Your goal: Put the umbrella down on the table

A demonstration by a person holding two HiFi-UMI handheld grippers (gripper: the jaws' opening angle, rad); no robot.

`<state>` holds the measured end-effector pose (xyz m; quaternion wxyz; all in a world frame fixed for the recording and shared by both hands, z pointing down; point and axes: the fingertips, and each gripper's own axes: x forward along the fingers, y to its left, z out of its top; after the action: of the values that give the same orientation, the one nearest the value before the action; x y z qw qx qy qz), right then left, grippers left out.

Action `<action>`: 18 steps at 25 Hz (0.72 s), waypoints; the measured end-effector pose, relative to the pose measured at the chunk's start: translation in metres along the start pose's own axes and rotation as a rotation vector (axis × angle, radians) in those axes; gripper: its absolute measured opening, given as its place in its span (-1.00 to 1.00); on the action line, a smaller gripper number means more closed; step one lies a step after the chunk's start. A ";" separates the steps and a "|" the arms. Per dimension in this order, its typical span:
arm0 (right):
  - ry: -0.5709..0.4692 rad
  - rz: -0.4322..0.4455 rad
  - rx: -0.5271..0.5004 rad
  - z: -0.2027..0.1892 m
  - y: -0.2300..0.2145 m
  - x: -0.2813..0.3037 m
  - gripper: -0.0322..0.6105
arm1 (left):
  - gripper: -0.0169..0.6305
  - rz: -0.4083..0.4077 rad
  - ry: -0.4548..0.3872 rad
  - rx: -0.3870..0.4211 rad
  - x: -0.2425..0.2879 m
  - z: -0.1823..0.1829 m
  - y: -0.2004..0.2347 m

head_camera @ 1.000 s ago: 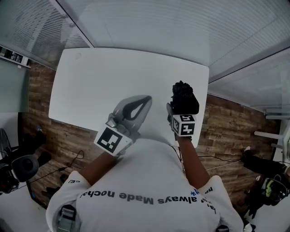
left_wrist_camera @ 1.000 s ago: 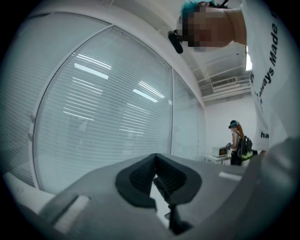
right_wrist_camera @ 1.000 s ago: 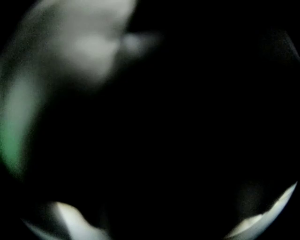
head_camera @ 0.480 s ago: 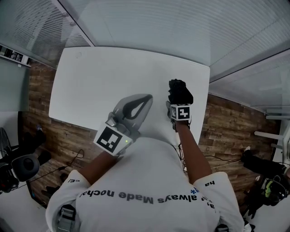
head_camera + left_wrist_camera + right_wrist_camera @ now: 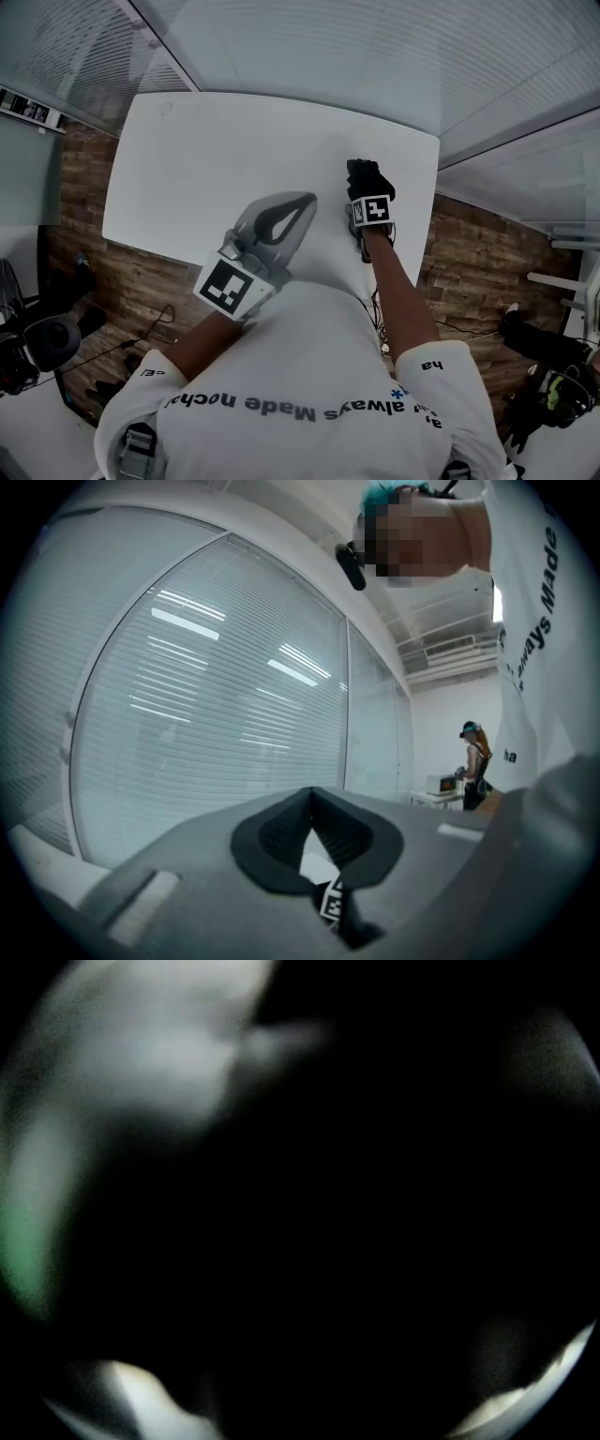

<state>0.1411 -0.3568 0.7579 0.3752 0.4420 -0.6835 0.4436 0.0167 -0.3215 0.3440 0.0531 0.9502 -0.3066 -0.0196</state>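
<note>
In the head view the black folded umbrella (image 5: 368, 177) sits low over the right part of the white table (image 5: 216, 159), near its right edge. My right gripper (image 5: 367, 193) is shut on it and points steeply down, its marker cube just behind the umbrella. In the right gripper view the dark umbrella (image 5: 356, 1241) fills nearly the whole frame and hides the jaws. I cannot tell whether the umbrella touches the table. My left gripper (image 5: 302, 202) is held level over the table's near edge, its grey jaws meeting at the tips (image 5: 312, 794) with nothing between them.
A glass wall with blinds (image 5: 328, 47) runs behind the table. Wooden floor (image 5: 469, 262) with cables lies around it, and dark equipment (image 5: 37, 347) stands at the left. Another person (image 5: 473, 761) stands far off in the left gripper view.
My right gripper has sunk toward the table with the umbrella and tipped further down. My left gripper has kept still.
</note>
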 end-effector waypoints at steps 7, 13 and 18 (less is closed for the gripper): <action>0.106 0.004 0.013 -0.006 -0.005 0.020 -0.17 | -0.94 0.005 0.003 -0.006 -0.003 -0.001 0.002; 0.163 0.006 0.031 -0.009 -0.008 0.030 -0.16 | -0.94 0.007 0.001 -0.013 -0.006 -0.004 0.003; 0.173 0.005 0.052 -0.012 -0.008 0.028 -0.15 | -0.94 0.008 0.006 -0.013 -0.010 -0.003 0.001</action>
<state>0.1406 -0.3551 0.7889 0.4201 0.4097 -0.6380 0.4986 0.0085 -0.3164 0.3475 0.0601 0.9486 -0.3102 -0.0183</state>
